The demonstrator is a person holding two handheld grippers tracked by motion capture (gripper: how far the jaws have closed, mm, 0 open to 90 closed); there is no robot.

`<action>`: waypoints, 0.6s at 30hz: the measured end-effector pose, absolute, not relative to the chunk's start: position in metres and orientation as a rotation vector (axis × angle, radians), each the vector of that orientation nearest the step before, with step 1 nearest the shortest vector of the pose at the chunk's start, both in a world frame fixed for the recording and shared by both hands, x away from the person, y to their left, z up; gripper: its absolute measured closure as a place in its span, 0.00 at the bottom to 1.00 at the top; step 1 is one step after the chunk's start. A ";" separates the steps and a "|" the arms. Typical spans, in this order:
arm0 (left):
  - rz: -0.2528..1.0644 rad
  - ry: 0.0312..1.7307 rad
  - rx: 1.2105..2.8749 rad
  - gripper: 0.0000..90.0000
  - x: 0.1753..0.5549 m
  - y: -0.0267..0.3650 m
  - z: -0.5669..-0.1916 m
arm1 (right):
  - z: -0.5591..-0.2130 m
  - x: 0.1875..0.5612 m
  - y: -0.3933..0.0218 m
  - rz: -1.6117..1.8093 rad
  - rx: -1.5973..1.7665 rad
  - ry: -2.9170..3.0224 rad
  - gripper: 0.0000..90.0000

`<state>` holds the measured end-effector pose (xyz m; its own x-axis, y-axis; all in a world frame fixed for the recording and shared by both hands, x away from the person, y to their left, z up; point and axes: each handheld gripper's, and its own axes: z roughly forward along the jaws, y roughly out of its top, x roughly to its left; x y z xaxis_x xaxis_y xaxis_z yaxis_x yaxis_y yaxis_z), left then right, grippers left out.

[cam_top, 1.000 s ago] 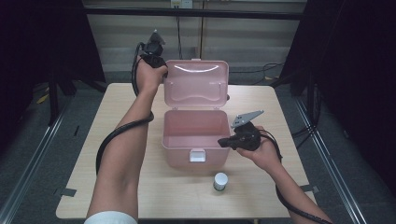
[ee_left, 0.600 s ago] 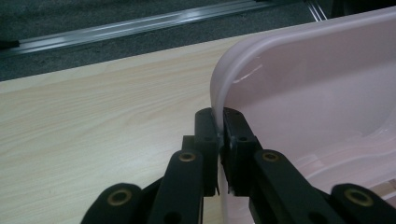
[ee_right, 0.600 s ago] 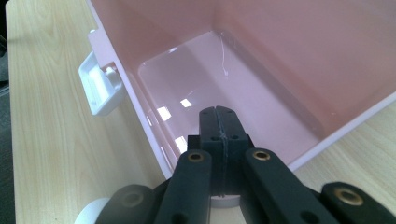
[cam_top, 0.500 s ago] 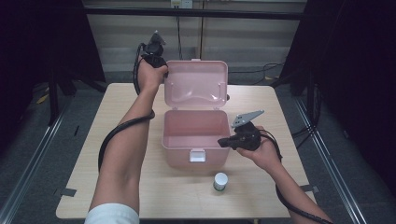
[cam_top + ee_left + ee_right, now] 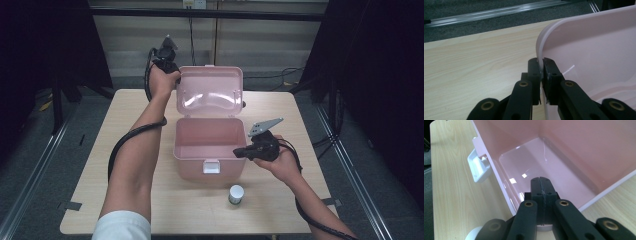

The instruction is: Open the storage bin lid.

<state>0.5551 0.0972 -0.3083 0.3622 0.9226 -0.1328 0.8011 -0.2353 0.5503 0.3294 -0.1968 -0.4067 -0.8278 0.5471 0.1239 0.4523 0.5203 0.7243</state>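
High view: a pink box (image 5: pixel 209 150) sits in the middle of the table (image 5: pixel 100 200), its lid (image 5: pixel 210 92) swung up and standing nearly upright behind the open, empty tub. The plastic is pale pink, smooth and glossy, with a white latch (image 5: pixel 211 166) on the front wall facing the person. The step in hand looks like holding the box open. In the left gripper view the left gripper (image 5: pixel 541 67) has its jaws nearly closed, pinching the thin curved rim of the lid between them. The right gripper (image 5: pixel 540 185) has its jaws pressed fully together with nothing between them, and it hovers at the right wall of the tub, pointing in over the rim. Just in front of the box stands a small white-capped jar (image 5: pixel 236 194), apart from it. A likely next move is to put that jar inside, which calls for the right gripper to open, come down around the jar, and lift it over the front wall while the left keeps the lid steady.
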 end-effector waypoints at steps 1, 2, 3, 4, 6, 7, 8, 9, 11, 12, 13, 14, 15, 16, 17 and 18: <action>0.292 1.493 2.090 0.94 0.556 0.097 -0.309 | -0.407 0.329 -0.197 1.209 0.871 2.632 1.00; 0.293 1.489 2.097 0.94 0.557 0.098 -0.310 | -0.407 0.330 -0.198 1.210 0.871 2.629 1.00; 0.292 1.491 2.092 0.94 0.558 0.097 -0.311 | -0.407 0.330 -0.198 1.212 0.870 2.629 1.00; 0.286 1.494 2.088 0.94 0.559 0.098 -0.313 | -0.407 0.329 -0.197 1.207 0.870 2.629 1.00; 0.284 1.492 2.091 0.94 0.561 0.098 -0.315 | -0.407 0.329 -0.196 1.193 0.860 2.627 1.00; 0.285 1.493 2.089 0.94 0.561 0.098 -0.316 | -0.407 0.328 -0.196 1.190 0.863 2.628 1.00; 0.282 1.497 2.082 0.94 0.562 0.098 -0.318 | -0.407 0.328 -0.196 1.190 0.862 2.628 1.00; 0.285 1.496 2.091 0.94 0.563 0.098 -0.318 | -0.407 0.329 -0.196 1.190 0.861 2.630 1.00; 0.278 1.497 2.087 0.94 0.564 0.098 -0.320 | -0.406 0.328 -0.196 1.185 0.861 2.633 1.00; 0.278 1.499 2.090 0.94 0.566 0.098 -0.322 | -0.406 0.329 -0.196 1.186 0.858 2.633 1.00; 0.273 1.503 2.087 0.94 0.567 0.098 -0.323 | -0.406 0.329 -0.196 1.187 0.860 2.635 1.00; 0.275 1.501 2.091 0.94 0.568 0.097 -0.324 | -0.407 0.329 -0.196 1.190 0.865 2.634 1.00; 0.278 1.501 2.099 0.94 0.568 0.097 -0.325 | -0.407 0.329 -0.197 1.193 0.867 2.632 1.00; 0.284 1.502 2.097 0.94 0.569 0.096 -0.327 | -0.407 0.329 -0.197 1.192 0.866 2.632 1.00; 0.284 1.504 2.096 0.94 0.570 0.096 -0.329 | -0.407 0.329 -0.196 1.190 0.865 2.632 1.00; 0.275 1.507 2.093 0.94 0.570 0.096 -0.330 | -0.407 0.329 -0.196 1.188 0.862 2.632 1.00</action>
